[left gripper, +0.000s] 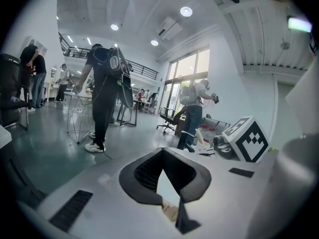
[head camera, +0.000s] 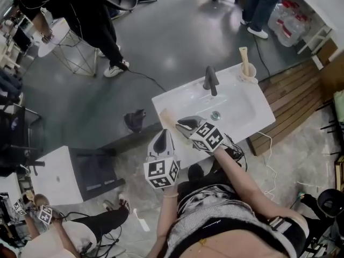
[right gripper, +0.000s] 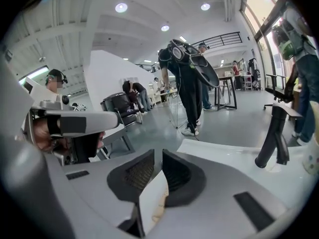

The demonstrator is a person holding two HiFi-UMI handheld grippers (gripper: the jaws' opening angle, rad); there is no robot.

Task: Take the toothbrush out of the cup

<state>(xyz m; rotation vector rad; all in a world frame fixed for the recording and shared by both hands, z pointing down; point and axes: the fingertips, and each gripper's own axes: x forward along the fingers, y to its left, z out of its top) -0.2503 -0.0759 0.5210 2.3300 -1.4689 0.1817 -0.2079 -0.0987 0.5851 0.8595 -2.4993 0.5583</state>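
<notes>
A wooden toothbrush stands upright in a pale cup on the far right corner of the white sink. Both grippers are at the sink's near left edge, well away from the cup. A pale flat strip lies between them. My left gripper points at it from the front, and the strip fills the gap between its jaws. My right gripper comes in from the right, its jaws nearly closed and pressing on the same strip. I cannot tell what the strip is.
A black faucet rises at the back of the sink, with the drain in the basin. A wooden pallet lies to the right and a white side table to the left. People stand on the grey floor beyond.
</notes>
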